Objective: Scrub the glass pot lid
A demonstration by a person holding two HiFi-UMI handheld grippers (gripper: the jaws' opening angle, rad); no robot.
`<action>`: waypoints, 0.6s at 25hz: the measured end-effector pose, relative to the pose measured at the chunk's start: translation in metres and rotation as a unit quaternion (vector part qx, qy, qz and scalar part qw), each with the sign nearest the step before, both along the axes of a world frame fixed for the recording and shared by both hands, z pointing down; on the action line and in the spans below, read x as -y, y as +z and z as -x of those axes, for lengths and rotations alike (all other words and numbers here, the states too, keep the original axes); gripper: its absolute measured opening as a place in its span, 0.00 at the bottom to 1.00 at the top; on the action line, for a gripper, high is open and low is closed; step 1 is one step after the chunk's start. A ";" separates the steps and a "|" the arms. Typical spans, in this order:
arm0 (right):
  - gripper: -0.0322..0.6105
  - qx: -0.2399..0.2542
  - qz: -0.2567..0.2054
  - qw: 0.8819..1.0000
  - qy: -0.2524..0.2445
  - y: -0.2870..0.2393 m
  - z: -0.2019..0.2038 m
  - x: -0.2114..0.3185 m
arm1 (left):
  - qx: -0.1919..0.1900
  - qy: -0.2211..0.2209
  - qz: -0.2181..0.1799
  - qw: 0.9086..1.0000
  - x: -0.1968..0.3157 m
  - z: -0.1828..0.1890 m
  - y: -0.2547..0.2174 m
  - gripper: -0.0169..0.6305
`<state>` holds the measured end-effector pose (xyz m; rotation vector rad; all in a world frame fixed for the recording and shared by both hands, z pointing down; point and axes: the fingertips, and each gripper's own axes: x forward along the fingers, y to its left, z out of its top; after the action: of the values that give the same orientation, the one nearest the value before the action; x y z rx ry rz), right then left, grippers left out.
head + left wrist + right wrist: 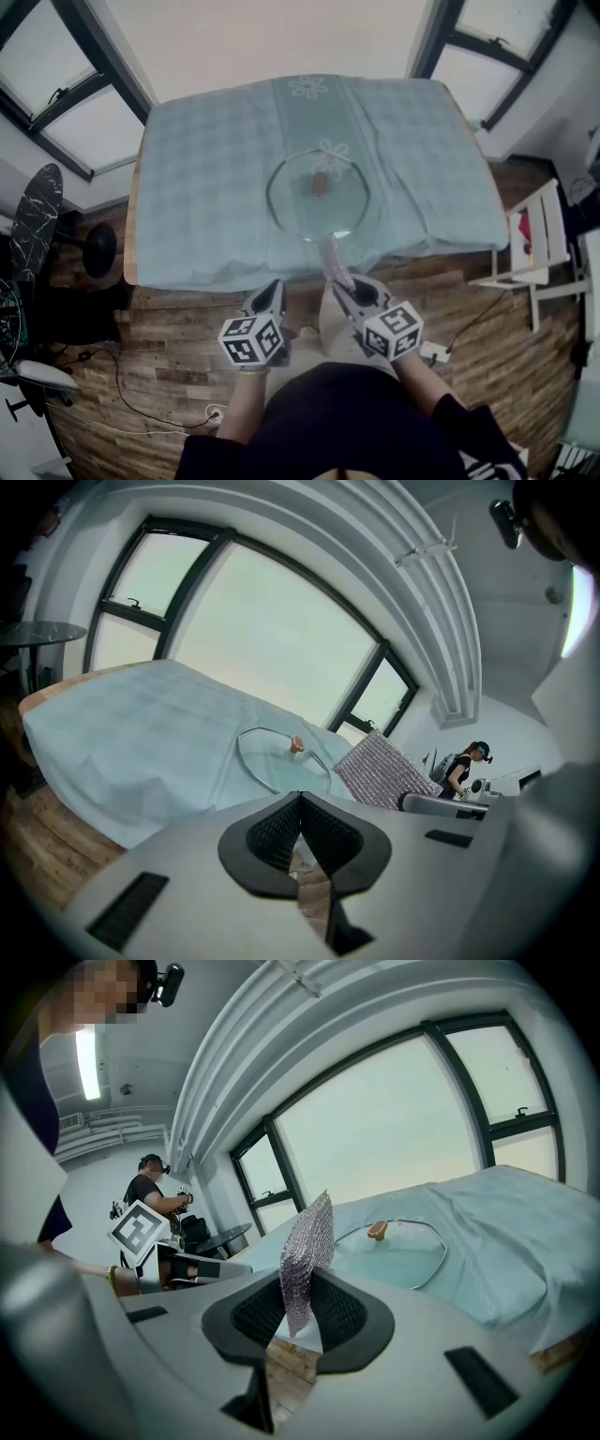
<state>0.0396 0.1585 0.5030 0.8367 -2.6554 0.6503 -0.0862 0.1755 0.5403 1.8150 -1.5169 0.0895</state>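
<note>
The right gripper (298, 1309) is clamping a limp silvery mesh scouring cloth (307, 1251) in its jaws; the left gripper (300, 822) is holding its jaws together, empty. The round glass pot lid (317, 211), lying well ahead of both jaws on the blue-clothed surface (206, 169), is likely handling stiff, slick and breakable, its brown knob (319, 185) offering the safest hold.

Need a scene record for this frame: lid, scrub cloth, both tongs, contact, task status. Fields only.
lid: glass pot lid lying flat on the tablecloth, knob up
left: left tongs shut, nothing between them
right: right tongs shut on mesh scrub cloth, which sticks up out of the jaws
position: both tongs short of the table's near edge, over the wooden floor
contact: cloth apart from the lid
status: scrubbing not yet started
</note>
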 end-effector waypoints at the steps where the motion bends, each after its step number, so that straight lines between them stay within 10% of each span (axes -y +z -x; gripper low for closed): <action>1: 0.17 0.000 -0.001 1.000 -0.002 -0.001 0.001 0.000 | -0.001 -0.001 0.000 1.000 0.000 0.000 0.000 0.03; 15: 0.17 -0.023 0.003 0.999 -0.028 -0.003 0.012 0.001 | -0.005 0.000 -0.001 1.000 0.005 0.001 -0.002 0.03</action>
<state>0.0273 0.1578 0.5004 0.7644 -2.6231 0.6173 -0.0871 0.1706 0.5386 1.8131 -1.5109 0.0792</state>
